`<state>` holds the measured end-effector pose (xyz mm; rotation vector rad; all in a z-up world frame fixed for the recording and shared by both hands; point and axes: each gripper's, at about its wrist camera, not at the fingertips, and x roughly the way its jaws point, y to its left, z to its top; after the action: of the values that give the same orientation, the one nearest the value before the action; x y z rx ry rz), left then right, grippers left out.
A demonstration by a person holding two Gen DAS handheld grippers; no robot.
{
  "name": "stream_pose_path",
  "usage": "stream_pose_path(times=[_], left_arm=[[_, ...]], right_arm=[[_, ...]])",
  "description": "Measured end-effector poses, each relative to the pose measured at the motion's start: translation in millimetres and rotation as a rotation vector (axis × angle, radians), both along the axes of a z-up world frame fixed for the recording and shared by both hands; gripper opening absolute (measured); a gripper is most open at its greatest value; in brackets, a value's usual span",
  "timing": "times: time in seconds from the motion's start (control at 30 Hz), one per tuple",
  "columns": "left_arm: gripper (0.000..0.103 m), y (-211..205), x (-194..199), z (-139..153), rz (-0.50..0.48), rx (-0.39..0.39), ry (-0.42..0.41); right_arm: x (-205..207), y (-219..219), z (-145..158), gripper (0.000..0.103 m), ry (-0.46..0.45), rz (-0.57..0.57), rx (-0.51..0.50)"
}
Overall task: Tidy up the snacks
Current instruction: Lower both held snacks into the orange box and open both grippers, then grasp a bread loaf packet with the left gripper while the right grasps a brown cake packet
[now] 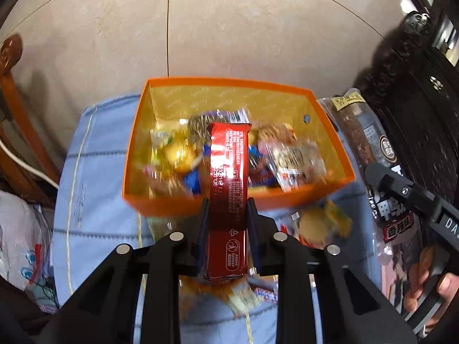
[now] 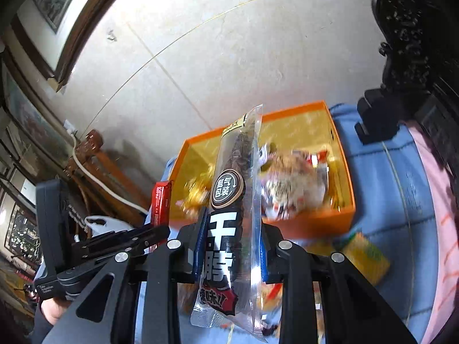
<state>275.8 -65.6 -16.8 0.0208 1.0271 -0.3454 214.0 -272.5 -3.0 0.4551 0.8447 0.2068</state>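
On clear packet (image 2: pixel 229 215): "氮气包装"

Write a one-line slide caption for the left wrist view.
Left hand-held gripper holds a red snack bar above an orange box of assorted snacks on a blue cloth.

My left gripper (image 1: pixel 226 215) has a snack bar (image 1: pixel 228 189) sticking out over the near wall of the box (image 1: pixel 200 203), which sits on the cloth (image 1: pixel 94 172) with more snacks (image 1: pixel 289 154) inside. Off to its right, my right gripper (image 2: pixel 232 229) holds a long sausage pack (image 2: pixel 232 200) in front of that box, and a few loose packets (image 1: pixel 324 223) lie on the cloth just before it.
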Motion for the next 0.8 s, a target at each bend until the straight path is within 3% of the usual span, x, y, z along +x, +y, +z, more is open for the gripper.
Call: stream_pose_path(times=[0.4,0.47,0.5,0.53,0.57,0.63,0.7,0.8], left_arm=[[0.023,-14.1,72.4,-22.2,0.030,0.029,0.033],[0.026,-16.7,83.3,-30.3,0.034,0.027,0.059],[0.045,-16.1,86.9,-34.3,0.047,0.024,0.074],[0.074,-13.8,90.8,-38.7,0.084,0.032,0.094],[0.085,-10.3,91.9,-40.0,0.123,0.043,0.096],[0.091,-0.1,84.7,-36.7,0.156,0.013,0.069],[0.091,5.4,78.1,-37.1,0.133,0.010,0.080],[0.091,16.3,59.6,-42.1,0.129,0.083,0.062]], right_arm=[[64.2,-7.3,-39.5,0.029,0.068,-0.045,-0.053],[71.0,-10.4,-44.0,0.033,0.063,-0.078,-0.044],[74.6,-15.0,-46.7,0.040,0.052,-0.121,-0.040],[74.9,-18.3,-48.2,0.062,0.051,-0.158,-0.040],[72.1,-23.4,-48.1,0.072,0.054,-0.211,-0.052],[59.0,-29.0,-45.3,0.088,0.013,-0.288,-0.073],[44.8,-29.7,-46.9,0.090,0.008,-0.279,-0.093],[24.8,-27.6,-51.2,0.091,0.018,-0.254,-0.140]])
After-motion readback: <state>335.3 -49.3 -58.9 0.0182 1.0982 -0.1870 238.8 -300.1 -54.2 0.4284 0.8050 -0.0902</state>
